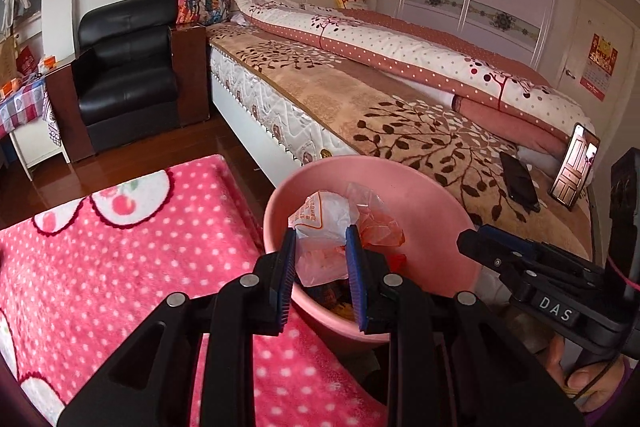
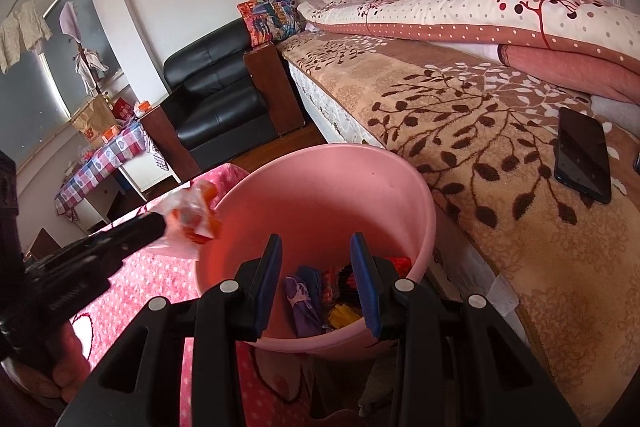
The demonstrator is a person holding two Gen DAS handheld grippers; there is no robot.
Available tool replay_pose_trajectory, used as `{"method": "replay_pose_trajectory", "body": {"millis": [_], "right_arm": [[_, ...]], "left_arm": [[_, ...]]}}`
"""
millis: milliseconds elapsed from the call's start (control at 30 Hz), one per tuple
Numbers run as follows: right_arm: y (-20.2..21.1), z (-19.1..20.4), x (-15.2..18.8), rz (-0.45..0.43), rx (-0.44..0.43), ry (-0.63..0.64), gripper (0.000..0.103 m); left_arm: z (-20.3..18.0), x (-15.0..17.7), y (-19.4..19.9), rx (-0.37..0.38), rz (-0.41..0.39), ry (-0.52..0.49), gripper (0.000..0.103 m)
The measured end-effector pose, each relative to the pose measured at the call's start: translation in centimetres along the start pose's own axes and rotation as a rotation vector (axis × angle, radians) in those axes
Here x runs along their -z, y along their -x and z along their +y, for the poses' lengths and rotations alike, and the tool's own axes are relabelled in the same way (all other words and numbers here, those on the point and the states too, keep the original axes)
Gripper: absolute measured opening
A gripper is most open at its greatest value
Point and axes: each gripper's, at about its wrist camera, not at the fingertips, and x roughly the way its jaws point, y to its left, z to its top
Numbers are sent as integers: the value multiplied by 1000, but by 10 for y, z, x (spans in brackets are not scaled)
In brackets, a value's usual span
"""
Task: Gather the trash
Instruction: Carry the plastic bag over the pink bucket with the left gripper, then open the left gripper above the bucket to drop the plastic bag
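Two grippers are working at the pink bin (image 2: 320,187), which is standing low in the centre of both frames, between the pink dotted blanket (image 1: 120,267) and the bed (image 1: 400,115). We are pinching a crumpled clear plastic bag (image 1: 332,223) with orange scraps in our left gripper (image 1: 320,239), holding it over the bin's rim; in the right wrist view it is showing at centre left. Our right gripper (image 2: 316,247) is hovering over the bin mouth, jaws partly apart and gripping nothing, with wrappers lying at the bottom. A dark phone (image 2: 582,159) is lying on the bed, at right.
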Motion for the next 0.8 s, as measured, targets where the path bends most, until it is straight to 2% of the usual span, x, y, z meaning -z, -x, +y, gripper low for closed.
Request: {"method": "replay_pose_trajectory", "body": {"millis": [267,400,533,800], "right_arm": [[0,-5,3,6,-3,-6,35],[1,-7,4,7,1,-11,35],[2,-7,4,5,0,-4,35],[19,0,7,-31,4,25,41]], "left_arm": [[-18,-2,-27,13,19,-20,24],[-21,-4,-33,8,34,-19,28],[-25,-5,-33,-12,28,-23,38],[-28,-7,-24,-5,16,-9,42]]}}
